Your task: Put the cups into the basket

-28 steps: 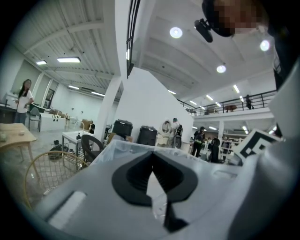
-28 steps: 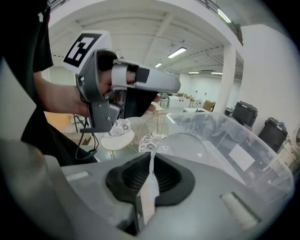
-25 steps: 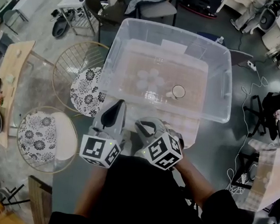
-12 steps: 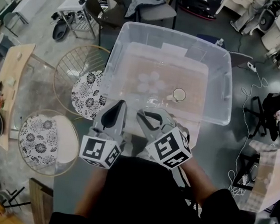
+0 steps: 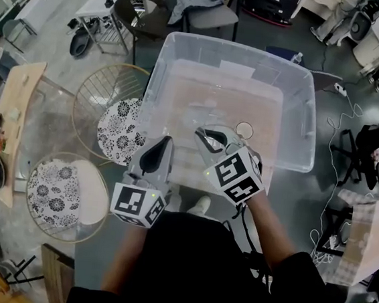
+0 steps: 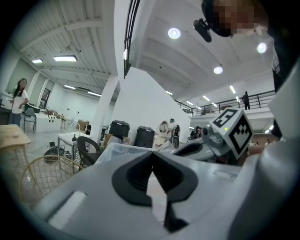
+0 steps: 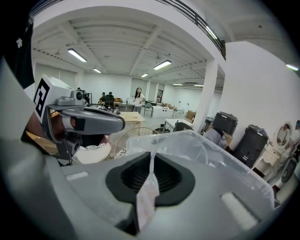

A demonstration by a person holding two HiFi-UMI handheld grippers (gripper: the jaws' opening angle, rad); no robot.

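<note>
1. Forward and up since a second ago goes my right claw (image 5: 206,136), from the near rim of the basket (image 5: 299,119) to a spot over its inside; my left claw (image 5: 166,142) has kept its place just short of that rim.
2. Right claw: narrow, pinched on the thin wall of a clear cup (image 7: 149,187). In the right gripper view the see-through wall runs up between the two black pads (image 7: 126,176), and the rest of the cup curves away beyond them, over the basket's near edge (image 7: 187,136).
3. Left claw (image 6: 151,154): closed, tips meeting, nothing caught between them. It points about level toward the basket's near wall (image 6: 123,148).
4. From the head view the basket is a large clear plastic tub with a pale pink floor. One cup (image 5: 244,129) with a dark rim stands inside, right of the middle, just beyond my right claw. A faint cluster of more clear cups (image 5: 204,105) sits near the centre, too washed out to count.
5. Each claw carries its marker cube, the right one (image 5: 235,174) tilted, the left one (image 5: 137,204) near my body.
6. Left of the basket stand two round wire stools with flowered cushions, one (image 5: 118,125) beside the basket and one (image 5: 54,190) closer to me.
</note>
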